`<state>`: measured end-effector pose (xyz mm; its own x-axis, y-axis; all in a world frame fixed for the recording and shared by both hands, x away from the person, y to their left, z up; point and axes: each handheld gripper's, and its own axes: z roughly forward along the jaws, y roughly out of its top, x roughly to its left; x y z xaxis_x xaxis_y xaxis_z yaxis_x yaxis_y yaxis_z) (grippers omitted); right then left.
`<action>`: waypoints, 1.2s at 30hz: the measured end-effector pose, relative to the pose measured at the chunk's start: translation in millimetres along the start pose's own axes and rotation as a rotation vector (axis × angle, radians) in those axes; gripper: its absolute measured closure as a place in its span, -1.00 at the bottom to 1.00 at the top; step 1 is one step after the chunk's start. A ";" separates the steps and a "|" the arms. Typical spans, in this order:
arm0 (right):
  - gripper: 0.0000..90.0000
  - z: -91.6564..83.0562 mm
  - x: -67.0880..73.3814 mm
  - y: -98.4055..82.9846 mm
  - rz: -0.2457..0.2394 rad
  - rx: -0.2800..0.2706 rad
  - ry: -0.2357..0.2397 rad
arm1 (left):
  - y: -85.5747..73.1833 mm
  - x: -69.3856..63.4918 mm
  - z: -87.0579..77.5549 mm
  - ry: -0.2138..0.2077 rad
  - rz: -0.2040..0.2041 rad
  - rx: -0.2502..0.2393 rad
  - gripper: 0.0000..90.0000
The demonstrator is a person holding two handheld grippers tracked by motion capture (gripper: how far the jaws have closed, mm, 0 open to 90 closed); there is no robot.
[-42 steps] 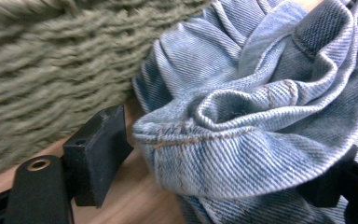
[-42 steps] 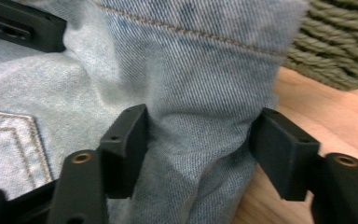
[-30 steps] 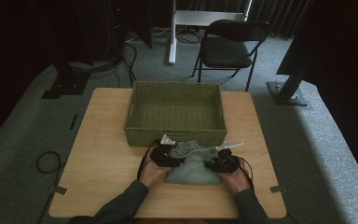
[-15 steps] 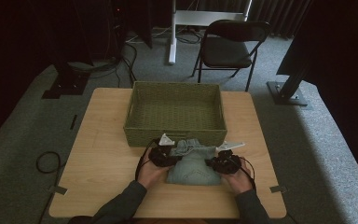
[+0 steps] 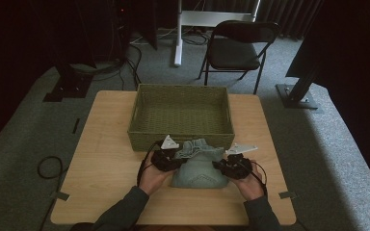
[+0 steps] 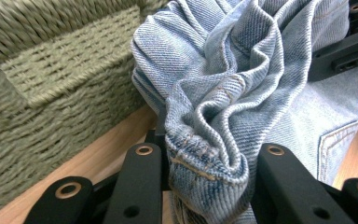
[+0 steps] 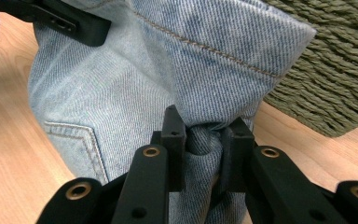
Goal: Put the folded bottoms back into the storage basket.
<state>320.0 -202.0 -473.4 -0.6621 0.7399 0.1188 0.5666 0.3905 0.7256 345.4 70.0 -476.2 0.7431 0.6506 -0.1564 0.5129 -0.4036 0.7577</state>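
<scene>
Folded pair of light blue jeans (image 5: pixel 198 166) on the near half of the wooden tabletop (image 5: pixel 103 159), its far edge bunched up just in front of the green woven basket (image 5: pixel 180 113), which stands open at the middle of the tabletop. Left gripper (image 5: pixel 169 160) at the left side of the jeans, right gripper (image 5: pixel 227 164) at the right side, each held in a hand coming in from the bottom of the high view, dark sleeves behind. Left hand (image 5: pixel 151 175) rests low near the tabletop; right hand (image 5: pixel 250 183) likewise. In the left gripper view, a thick wad of crumpled denim (image 6: pixel 209 154) with a stitched hem sits between the two black jaws, which have just been closing on it; the fabric fills the gap and presses against both jaws. Basket wall (image 6: pixel 51 88) close at the left of that view, wood grain below it. In the right gripper view, the jaws are clamped on a narrow pinch of denim (image 7: pixel 200 140), cloth squeezed into a tight fold between the pads; a back pocket (image 7: pixel 77 140) with orange stitching shows to the left, the basket (image 7: pixel 326 79) to the right. A dark folding chair (image 5: pixel 238 48) stands on the grey carpet beyond the tabletop
</scene>
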 end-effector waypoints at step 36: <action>0.69 -30.1 12.2 27.3 -0.032 -0.059 -0.011 | 26.3 -9.3 -40.2 -0.003 0.024 -0.062 0.66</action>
<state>312.6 -198.8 -431.8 -0.6737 0.7337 0.0883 0.5156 0.3810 0.7675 334.7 79.2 -429.3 0.7566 0.6389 -0.1394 0.4671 -0.3789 0.7989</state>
